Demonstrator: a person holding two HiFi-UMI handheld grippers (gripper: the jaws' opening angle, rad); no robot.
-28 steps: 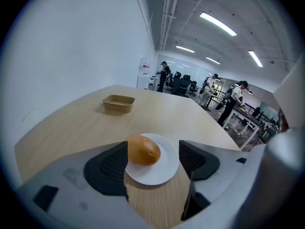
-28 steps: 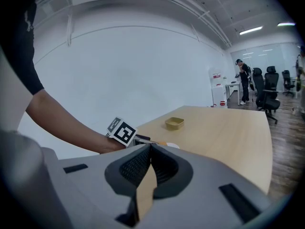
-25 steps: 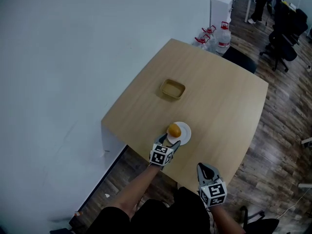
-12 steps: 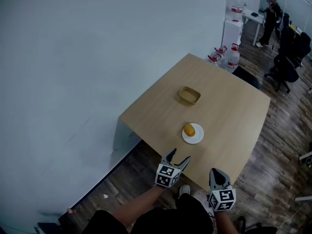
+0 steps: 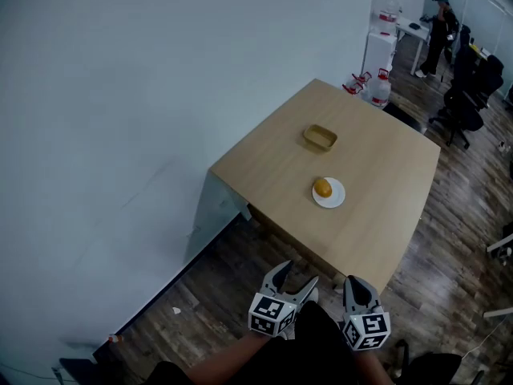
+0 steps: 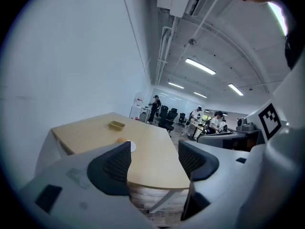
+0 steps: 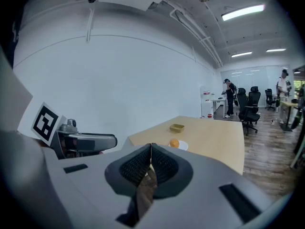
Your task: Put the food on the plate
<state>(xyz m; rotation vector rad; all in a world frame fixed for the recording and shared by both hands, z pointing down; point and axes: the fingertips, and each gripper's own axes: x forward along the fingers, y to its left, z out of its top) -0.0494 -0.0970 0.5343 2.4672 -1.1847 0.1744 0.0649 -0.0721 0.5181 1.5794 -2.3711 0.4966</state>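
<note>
Down at the bottom of the head view, the left hand-held gripper (image 5: 295,273) and the right hand-held gripper (image 5: 357,285) are hovering side by side above the wooden floor (image 5: 232,283), well apart from the counter (image 5: 377,175). The left one is holding its jaws wide apart with nothing between them; its own view is looking through the gap toward the counter's near edge. The right one is keeping its jaws pressed together, empty. An orange piece of food (image 5: 322,188) is sitting on the white plate (image 5: 337,199), toward the plate's left side, near the middle of the counter. A shallow tan dish (image 5: 320,138) is lying farther back on the counter, apart from the plate. Water jugs (image 5: 377,91) are standing on the floor beyond the counter's far corner, and a person (image 5: 439,24) is standing in the background.
</note>
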